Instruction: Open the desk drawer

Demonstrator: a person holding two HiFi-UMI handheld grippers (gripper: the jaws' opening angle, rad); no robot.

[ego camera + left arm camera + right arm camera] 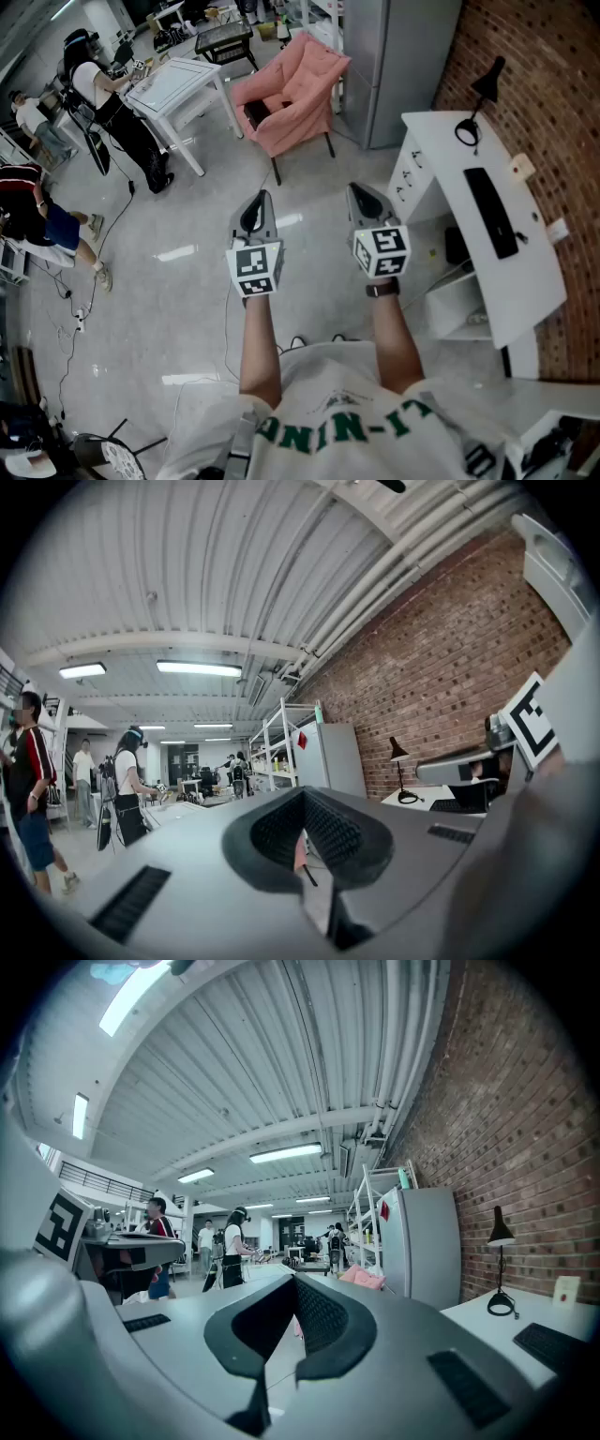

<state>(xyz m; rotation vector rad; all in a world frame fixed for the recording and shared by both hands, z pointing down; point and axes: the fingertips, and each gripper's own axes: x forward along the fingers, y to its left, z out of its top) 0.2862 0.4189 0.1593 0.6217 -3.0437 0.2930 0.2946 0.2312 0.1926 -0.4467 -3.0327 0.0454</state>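
Fingers (pixel 339 834) of left gripper (pixel 263 195) and right gripper (pixel 354 187) are pressed together, empty; shirt (pixel 309 394) reads LI-NING in green; desk drawer (pixel 409 176), closed, sits ahead-right at far end of white desk (pixel 525 281), front facing left; desk runs along brick wall (pixel 553 75).

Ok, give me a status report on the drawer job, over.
Both shut, empty, held level: left tongs, right tongs. Desk off to the right, drawers look closed, untouched. Nothing seen in between.
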